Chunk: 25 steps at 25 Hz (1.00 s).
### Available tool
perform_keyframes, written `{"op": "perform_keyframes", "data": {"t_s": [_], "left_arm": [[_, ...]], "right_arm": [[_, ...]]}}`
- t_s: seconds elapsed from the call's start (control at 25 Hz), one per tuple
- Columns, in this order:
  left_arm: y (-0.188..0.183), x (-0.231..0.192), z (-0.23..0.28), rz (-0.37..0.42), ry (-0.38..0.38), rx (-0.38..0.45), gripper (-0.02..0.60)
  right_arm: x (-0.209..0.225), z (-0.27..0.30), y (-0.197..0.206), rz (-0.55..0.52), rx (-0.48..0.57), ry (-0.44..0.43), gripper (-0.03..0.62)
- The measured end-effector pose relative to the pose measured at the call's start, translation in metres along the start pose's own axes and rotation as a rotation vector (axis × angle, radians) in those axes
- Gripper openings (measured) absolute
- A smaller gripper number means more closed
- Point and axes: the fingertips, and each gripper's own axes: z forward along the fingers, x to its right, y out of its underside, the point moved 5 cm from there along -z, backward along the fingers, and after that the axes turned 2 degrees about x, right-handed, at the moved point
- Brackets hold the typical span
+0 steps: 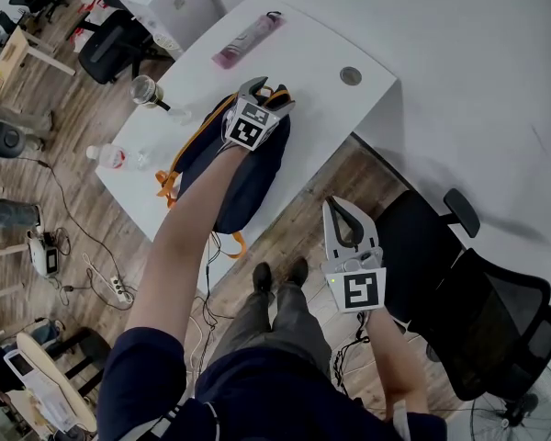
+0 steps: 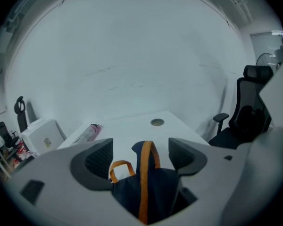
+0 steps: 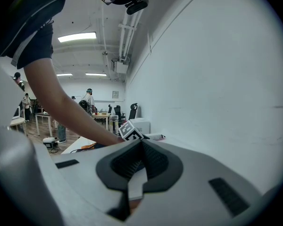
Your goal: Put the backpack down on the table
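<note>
On the white table (image 1: 321, 53) lies a navy backpack (image 1: 248, 177) with orange straps (image 2: 144, 187)

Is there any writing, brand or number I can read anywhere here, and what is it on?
Nothing is legible.
Sticker on the white box: too blurred to read.
Red label on the clear plastic bottle: too small.
Cubes on the left gripper and right gripper: black-and-white square patterns, no words.

Across the head view's centre, the middle of the dark navy fabric backpack with orange straps (image 1: 257, 177) is covered by the person's left forearm (image 1: 197, 211) and the marker cube of the left gripper (image 1: 268, 90). At the left gripper view's bottom edge, the backpack's lower part is hidden behind the gripper's grey body. The print on the flat pink packet (image 1: 246, 39) is too small to be read.
</note>
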Motion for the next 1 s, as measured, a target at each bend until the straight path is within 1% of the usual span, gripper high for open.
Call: {"op": "perform_keyframes", "data": {"t_s": [0.12, 0.24, 0.48, 0.64, 0.76, 0.88, 1.0], "left_arm": [[-0.005, -0.001, -0.005, -0.005, -0.014, 0.013, 0.362], [-0.014, 0.001, -0.014, -0.021, -0.02, 0.044, 0.362], [-0.04, 0.006, -0.052, -0.015, -0.046, 0.16, 0.358], [-0.052, 0.011, -0.078, -0.012, -0.044, 0.203, 0.33], [-0.059, 0.015, -0.095, -0.004, -0.047, 0.232, 0.301], [-0.068, 0.017, -0.115, -0.012, -0.056, 0.269, 0.281], [-0.079, 0.022, -0.137, -0.013, -0.063, 0.312, 0.227]], "right_arm": [[0.0, -0.001, 0.001, 0.006, -0.005, 0.002, 0.0], [0.0, -0.003, 0.0, 0.009, -0.006, 0.005, 0.0], [0.001, -0.005, -0.001, 0.016, -0.011, 0.006, 0.0], [0.001, -0.008, -0.003, -0.009, -0.03, -0.003, 0.0], [0.0, -0.01, -0.008, -0.008, -0.026, 0.001, 0.0], [0.0, -0.012, -0.013, -0.001, -0.017, 0.005, 0.0], [-0.001, -0.015, -0.015, 0.012, -0.008, 0.013, 0.0]]}}
